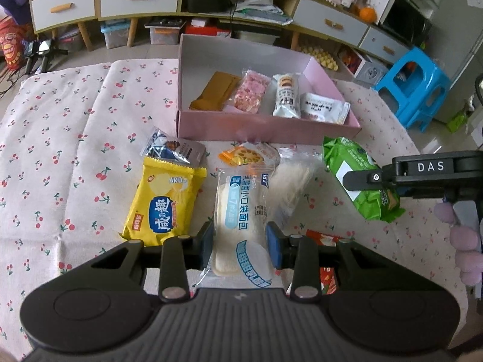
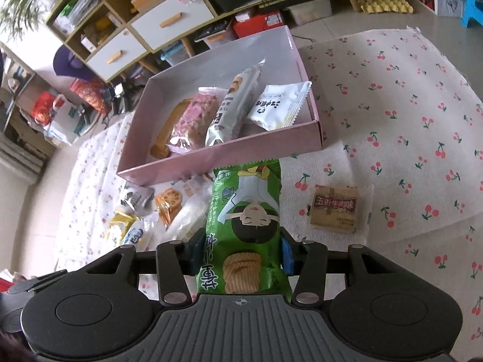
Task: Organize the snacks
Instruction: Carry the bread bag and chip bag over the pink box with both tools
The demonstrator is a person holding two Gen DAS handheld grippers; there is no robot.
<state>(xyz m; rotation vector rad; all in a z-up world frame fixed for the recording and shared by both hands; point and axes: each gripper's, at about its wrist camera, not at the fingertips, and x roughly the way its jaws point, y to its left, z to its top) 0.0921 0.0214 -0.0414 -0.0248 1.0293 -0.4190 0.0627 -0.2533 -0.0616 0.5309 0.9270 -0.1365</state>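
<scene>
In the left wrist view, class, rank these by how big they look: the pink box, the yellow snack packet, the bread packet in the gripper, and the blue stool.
1. pink box
2. bread packet, though nearness to the camera enlarges it
3. yellow snack packet and blue stool: too alike to rank

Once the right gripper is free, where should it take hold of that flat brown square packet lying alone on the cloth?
Grip the brown square packet across its two opposite side edges, coming straight down from above. It lies flat on the cherry-print cloth with open cloth all around, so nothing blocks the fingers. It looks thin, so the fingertips probably must touch the cloth. The right gripper holds the green snack bag.
</scene>
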